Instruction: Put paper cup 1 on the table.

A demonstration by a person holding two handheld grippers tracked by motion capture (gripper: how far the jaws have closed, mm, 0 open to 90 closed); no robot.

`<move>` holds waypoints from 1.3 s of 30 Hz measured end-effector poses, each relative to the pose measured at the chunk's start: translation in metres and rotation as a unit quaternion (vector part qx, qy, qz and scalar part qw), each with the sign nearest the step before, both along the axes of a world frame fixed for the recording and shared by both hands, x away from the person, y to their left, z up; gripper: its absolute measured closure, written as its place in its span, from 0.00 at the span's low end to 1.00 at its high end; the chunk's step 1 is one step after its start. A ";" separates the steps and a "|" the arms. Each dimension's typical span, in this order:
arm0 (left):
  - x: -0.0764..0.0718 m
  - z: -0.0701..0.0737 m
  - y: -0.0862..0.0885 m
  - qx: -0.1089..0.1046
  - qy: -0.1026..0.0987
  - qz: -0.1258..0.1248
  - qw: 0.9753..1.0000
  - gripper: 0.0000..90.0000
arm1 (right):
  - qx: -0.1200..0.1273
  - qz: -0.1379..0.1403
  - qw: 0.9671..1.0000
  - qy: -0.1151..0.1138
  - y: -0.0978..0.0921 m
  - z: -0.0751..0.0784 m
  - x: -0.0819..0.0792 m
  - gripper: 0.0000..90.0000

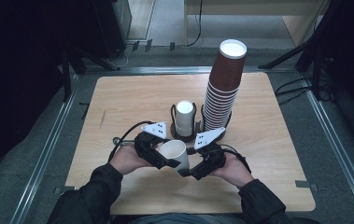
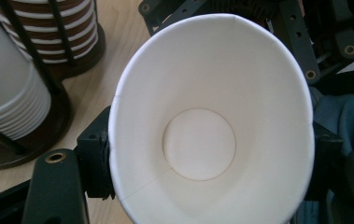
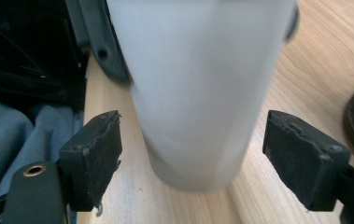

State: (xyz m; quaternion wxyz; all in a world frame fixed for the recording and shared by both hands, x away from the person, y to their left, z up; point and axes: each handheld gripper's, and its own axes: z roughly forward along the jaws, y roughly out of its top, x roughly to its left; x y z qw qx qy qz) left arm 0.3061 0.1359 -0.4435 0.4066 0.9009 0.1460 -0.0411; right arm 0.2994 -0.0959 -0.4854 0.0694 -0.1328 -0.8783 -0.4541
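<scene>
Wooden table (image 1: pixel 118 102); white paper cup (image 1: pixel 174 154) lower centre, tilted, squeezed in left gripper (image 1: pixel 163 158); right gripper (image 1: pixel 191 171) jaws spread around its base.

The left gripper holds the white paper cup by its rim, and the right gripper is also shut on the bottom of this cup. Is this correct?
Not quite. The left gripper does hold the white paper cup near its rim, but the right gripper is not shut on it. In the right gripper view its jaws stand open on either side of the cup's lower part, with a gap on each side.
</scene>
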 end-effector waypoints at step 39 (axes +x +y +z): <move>0.022 -0.004 0.074 0.065 -0.024 0.143 0.987 0.27 | -0.060 -0.088 0.994 -0.026 -0.028 -0.001 0.006 0.22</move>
